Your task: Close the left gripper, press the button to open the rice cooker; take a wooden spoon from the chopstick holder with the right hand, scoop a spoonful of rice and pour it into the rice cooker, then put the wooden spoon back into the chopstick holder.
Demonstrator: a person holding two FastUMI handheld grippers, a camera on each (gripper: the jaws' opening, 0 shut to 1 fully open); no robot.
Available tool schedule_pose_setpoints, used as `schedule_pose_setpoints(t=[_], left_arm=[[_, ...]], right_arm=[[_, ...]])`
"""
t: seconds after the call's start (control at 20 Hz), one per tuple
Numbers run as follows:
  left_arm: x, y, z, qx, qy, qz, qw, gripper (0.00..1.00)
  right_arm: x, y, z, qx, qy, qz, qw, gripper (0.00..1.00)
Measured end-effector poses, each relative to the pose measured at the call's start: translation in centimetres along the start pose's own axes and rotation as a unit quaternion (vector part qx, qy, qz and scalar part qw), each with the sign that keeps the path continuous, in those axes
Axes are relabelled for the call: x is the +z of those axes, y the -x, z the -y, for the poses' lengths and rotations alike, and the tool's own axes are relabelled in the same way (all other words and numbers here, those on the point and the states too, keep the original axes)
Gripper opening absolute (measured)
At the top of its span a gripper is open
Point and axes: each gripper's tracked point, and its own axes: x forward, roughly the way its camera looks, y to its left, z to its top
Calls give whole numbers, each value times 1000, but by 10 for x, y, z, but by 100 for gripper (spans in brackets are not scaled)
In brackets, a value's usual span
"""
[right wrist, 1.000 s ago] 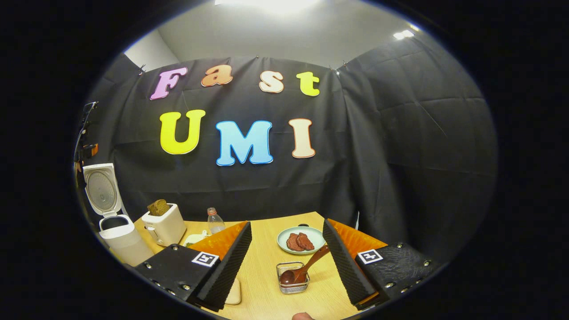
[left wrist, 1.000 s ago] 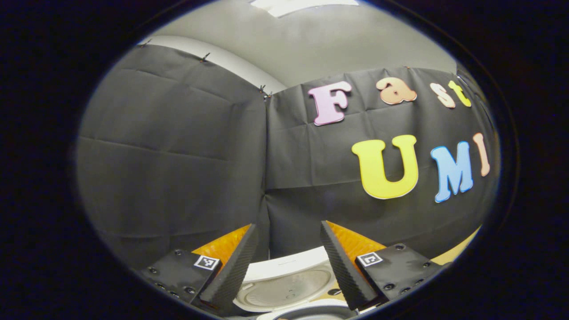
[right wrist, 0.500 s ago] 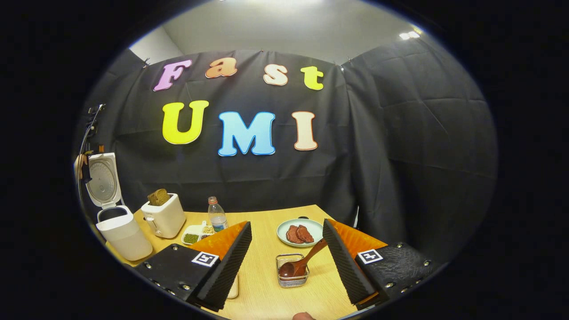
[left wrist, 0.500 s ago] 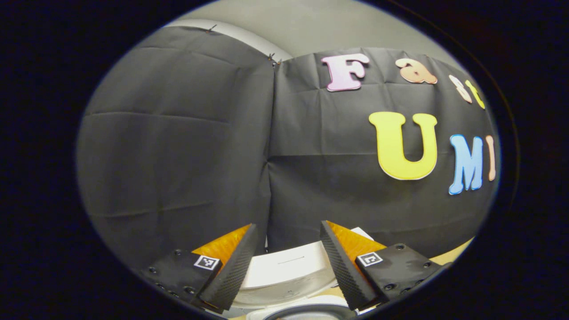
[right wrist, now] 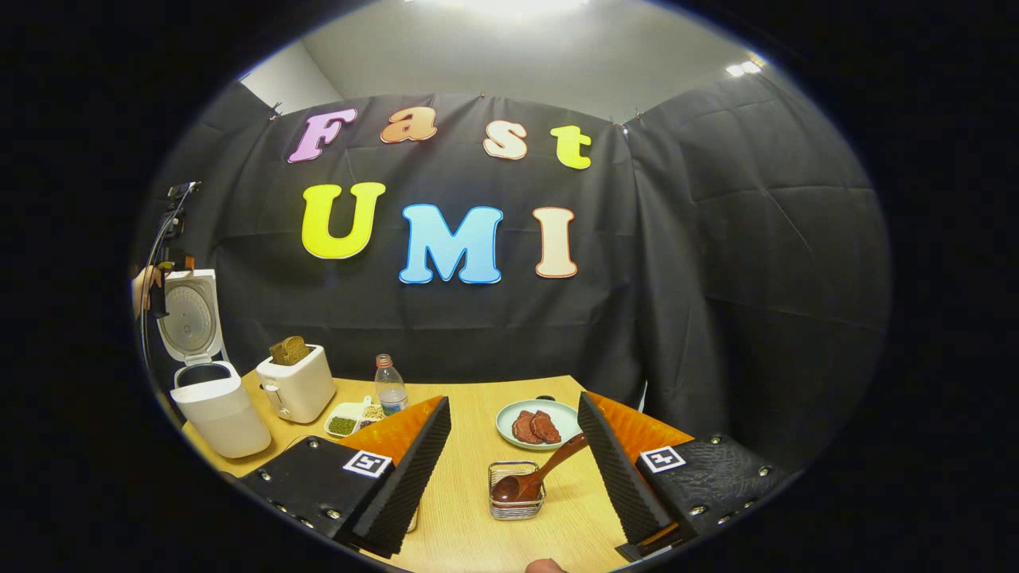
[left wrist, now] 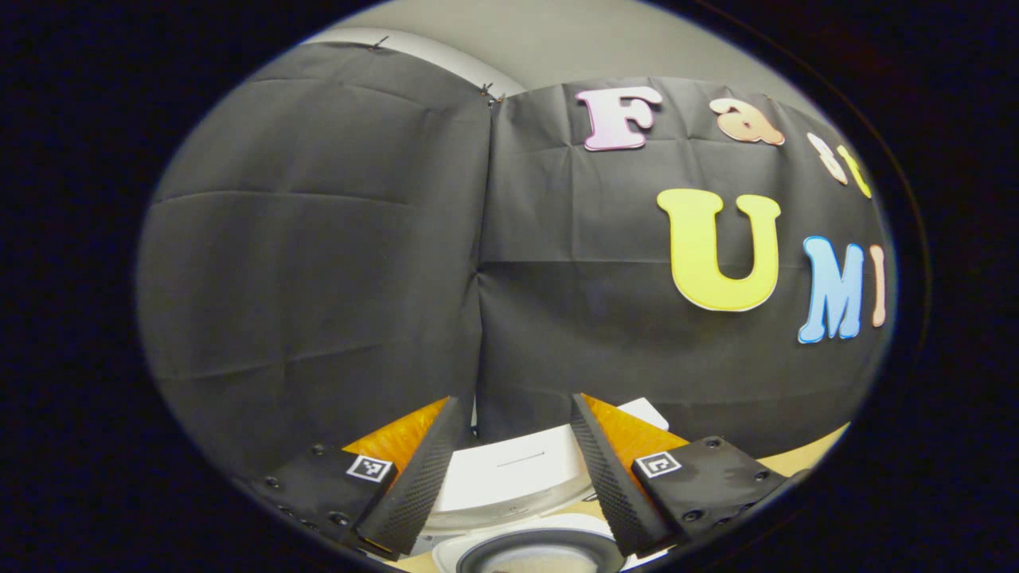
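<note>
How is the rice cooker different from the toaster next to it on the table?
The rice cooker stands with its lid swung up and its pot open; the toaster has no lid, just a top slot. The rice cooker's opening looks dark from the right gripper view, while a brown slice of bread sticks up out of the toaster. The rice cooker is the taller, with a rounded body; the toaster is squatter and boxier. Both are off-white and stand side by side on the wooden table.
</note>
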Motion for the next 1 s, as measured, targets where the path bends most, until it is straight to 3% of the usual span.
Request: schedule_pose_setpoints(t=[0.3,0.35,0.55,0.6,0.75,0.9,1.0], left_arm=[[-12,28,15,-3,-16,-1,1000,92],[-13,32,17,-3,-15,-2,1000,95],[-23,46,26,0,-15,-8,1000,96],[-27,52,31,1,-16,-9,1000,92],[-38,69,41,1,-17,-13,1000,92],[-52,82,54,1,-36,-20,999,99],[-58,88,59,-1,-34,-28,999,96]], right_arm=[[-9,-7,13,15,-4,-11,1000,98],[-10,-8,15,17,-3,-13,1000,98],[-10,-13,30,22,-4,-15,1000,98],[-11,-14,33,23,-5,-15,1000,98],[-12,-19,46,24,-7,-18,1000,98],[-14,-24,55,29,-8,-19,999,98],[-13,-27,60,32,-5,-20,999,98]])
